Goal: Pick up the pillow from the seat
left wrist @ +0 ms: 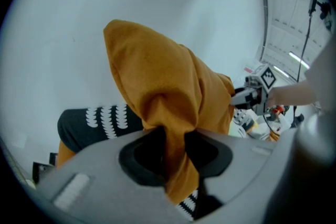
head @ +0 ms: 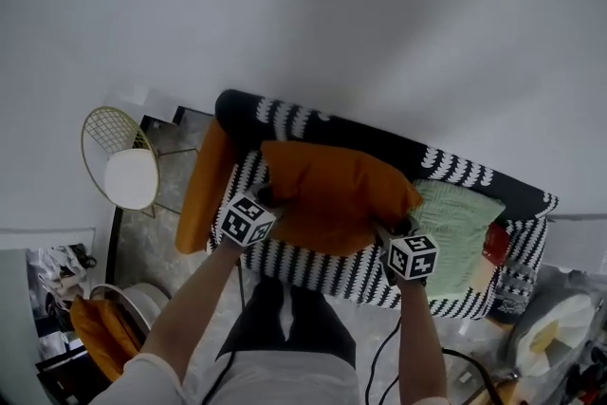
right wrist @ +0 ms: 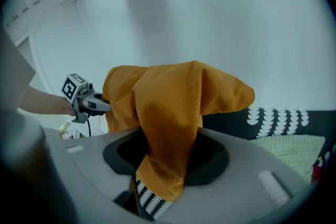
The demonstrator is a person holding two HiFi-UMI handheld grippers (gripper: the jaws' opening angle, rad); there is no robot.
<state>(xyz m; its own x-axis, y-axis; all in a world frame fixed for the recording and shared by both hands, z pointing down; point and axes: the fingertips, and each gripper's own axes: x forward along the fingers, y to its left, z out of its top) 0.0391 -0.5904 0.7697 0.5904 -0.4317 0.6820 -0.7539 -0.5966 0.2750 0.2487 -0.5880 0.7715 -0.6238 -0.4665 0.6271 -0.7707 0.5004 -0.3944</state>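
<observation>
A home living room: patterned sofa (head: 322,272), wire chair (head: 131,177).

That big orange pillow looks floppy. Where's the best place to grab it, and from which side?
By the corners at its two ends, coming from the front of the seat: the orange pillow is soft and wide, so pinched fabric bunches between the jaws, as the left tongs and right tongs show.

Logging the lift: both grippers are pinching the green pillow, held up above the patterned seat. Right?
No: they hold the orange pillow, not the green one. The left gripper and right gripper each pinch it, held up above the patterned seat; both gripper views show orange fabric between the jaws. In the head view the green pillow lies on the seat.
</observation>
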